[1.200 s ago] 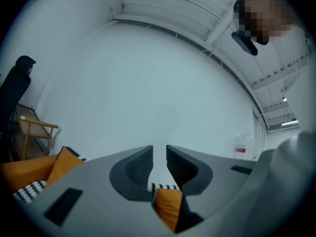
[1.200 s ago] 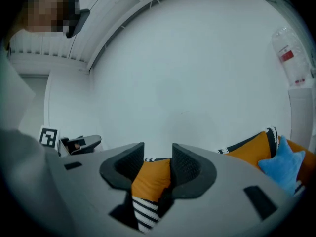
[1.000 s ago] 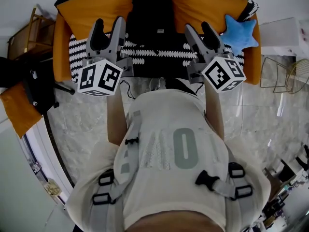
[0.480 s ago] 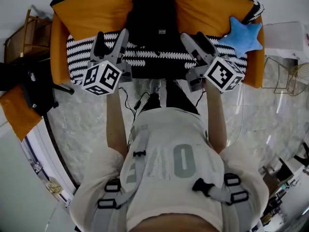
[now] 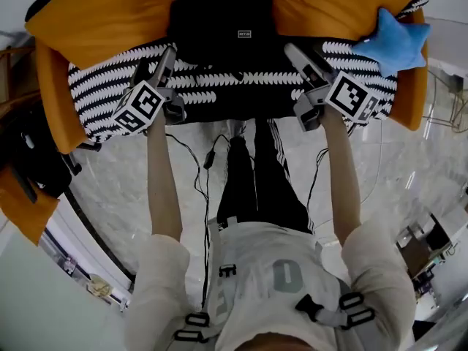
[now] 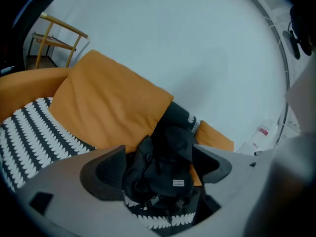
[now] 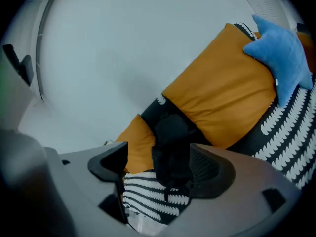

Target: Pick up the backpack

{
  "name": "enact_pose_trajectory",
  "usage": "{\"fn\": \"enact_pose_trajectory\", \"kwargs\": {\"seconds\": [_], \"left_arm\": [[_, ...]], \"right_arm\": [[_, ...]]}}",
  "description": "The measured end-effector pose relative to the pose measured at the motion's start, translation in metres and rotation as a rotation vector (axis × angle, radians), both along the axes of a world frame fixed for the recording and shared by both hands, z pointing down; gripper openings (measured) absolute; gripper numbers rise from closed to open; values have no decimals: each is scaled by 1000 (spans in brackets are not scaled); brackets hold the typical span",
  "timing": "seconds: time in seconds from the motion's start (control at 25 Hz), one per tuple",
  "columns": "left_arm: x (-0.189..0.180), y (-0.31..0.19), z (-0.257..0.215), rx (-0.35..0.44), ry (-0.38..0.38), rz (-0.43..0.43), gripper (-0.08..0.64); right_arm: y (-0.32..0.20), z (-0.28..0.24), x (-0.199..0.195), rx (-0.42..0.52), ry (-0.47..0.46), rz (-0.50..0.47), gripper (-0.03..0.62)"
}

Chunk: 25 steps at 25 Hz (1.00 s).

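Two grippers frame the job, and we read this as the approach step: nothing is held yet.

At the left of the head view, the left gripper [image 5: 165, 55] sits over the black-and-white sofa cover [image 5: 91, 86]. Its jaws stand wide apart, with no pad pressing on anything. Its own view shows the pack between the two jaws but beyond their tips, not touched as far as we can tell.

The backpack [image 5: 219, 13] lies at the top centre of the head view, slumped on the seat between two orange cushions [image 5: 102, 13].

On the right, the right gripper [image 5: 301, 53] mirrors the first. Its jaws are spread wide and bare, and its view shows dark pack fabric and patterned cover beyond the tips. At the upper right a blue star pillow [image 5: 395, 39] rests on the cushion, well apart from the pack.

In our judgement, the next move calls for carrying both grippers further up the frame until fabric or a strap sits between the pads, then closing. A soft pack will likely sag, so a hold on each side seems wise. We cannot make out a top handle.

As for pose, both forearms reach up the frame almost straight and nearly parallel, one on each side of the pack's lower edge. Each gripper tips downward toward the seat.
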<state>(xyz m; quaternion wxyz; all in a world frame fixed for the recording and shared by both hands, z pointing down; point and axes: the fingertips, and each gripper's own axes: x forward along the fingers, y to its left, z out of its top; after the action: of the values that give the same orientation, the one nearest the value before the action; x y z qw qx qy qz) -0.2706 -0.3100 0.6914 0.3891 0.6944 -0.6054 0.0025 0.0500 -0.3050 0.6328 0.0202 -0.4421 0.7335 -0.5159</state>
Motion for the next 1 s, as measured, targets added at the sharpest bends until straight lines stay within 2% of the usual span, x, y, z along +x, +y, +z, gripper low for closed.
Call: {"fn": "enact_pose_trajectory", "kwargs": {"seconds": [0.08, 0.2, 0.32, 0.44, 0.56, 0.76, 0.88, 1.0], "left_arm": [[-5, -9, 45, -33, -21, 25, 407], [-14, -12, 111, -101, -94, 50, 407], [-14, -9, 159, -149, -124, 74, 407], [-6, -13, 181, -158, -113, 95, 407], [4, -15, 202, -178, -45, 107, 407], [11, -24, 220, -195, -7, 126, 405], [15, -30, 224, -194, 22, 134, 405], [22, -33, 230, -205, 24, 152, 405]], "right_arm": [[-5, 42, -1, -20, 25, 15, 382], [-7, 106, -2, -53, 46, 47, 382], [-12, 165, -6, -98, 76, 57, 382], [-16, 212, -16, -143, 113, 51, 382], [-15, 250, -27, -195, 117, 38, 382], [-19, 274, -42, -228, 116, -12, 379], [-25, 285, -43, -255, 94, 3, 313], [-25, 298, -47, -289, 76, -6, 296]]}}
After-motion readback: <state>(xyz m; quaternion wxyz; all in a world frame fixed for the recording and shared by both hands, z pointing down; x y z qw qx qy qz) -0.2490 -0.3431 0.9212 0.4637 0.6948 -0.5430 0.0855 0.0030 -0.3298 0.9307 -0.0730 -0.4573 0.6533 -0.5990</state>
